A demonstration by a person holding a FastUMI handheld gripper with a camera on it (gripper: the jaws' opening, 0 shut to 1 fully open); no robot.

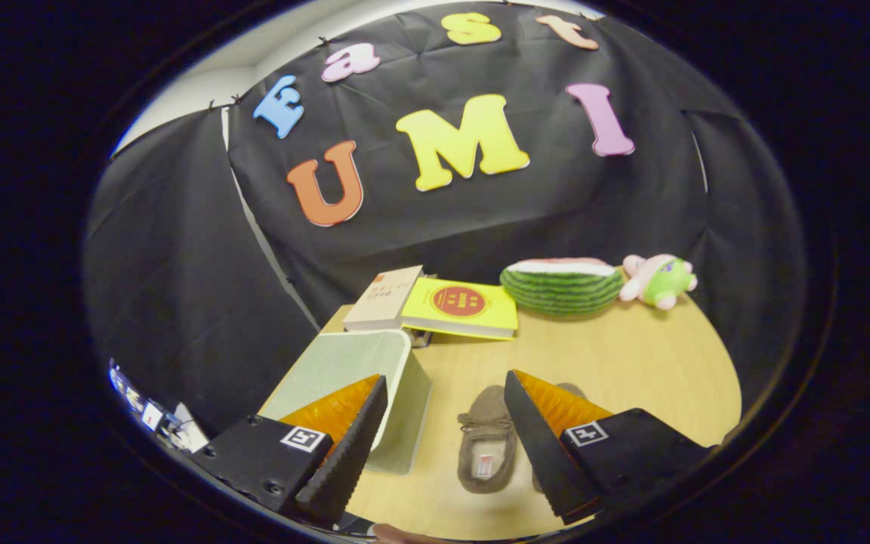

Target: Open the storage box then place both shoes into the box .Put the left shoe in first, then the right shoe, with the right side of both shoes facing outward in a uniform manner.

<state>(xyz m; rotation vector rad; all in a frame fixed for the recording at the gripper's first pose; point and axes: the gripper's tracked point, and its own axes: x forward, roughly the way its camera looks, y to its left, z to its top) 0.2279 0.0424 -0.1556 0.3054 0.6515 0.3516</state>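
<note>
Above the table (631,355), the tongs (446,408) hang released, with a wide gap between the two fingers and nothing held. Both fingers point forward and slightly downward over the wooden surface.

Between the fingers, on the table, lies one brown moccasin-style shoe (486,438), sole down, opening upward, with its toe pointing away from the tongs. A label shows inside its heel end. Just beside it, to the right, the second shoe (572,390) lies mostly hidden behind the right finger; only its toe end shows above that finger, so its pose cannot be told.

Left of the first shoe, near it but apart from it, stands the storage box (363,363), pale grey-green with a lighter rim. Its lid lies flat on top, closed. The left finger overlaps the near corner of the box in the view; contact between them cannot be told.

Beyond the box, at the far side of the table, two books rest next to each other: a beige book (384,298) and a yellow book (462,306) with a red round mark on its cover. Right of the books lies a watermelon-shaped cushion (560,287), and just beside it sits a small green and pink plush toy (660,281). Black cloth forms the wall behind the table.
</note>
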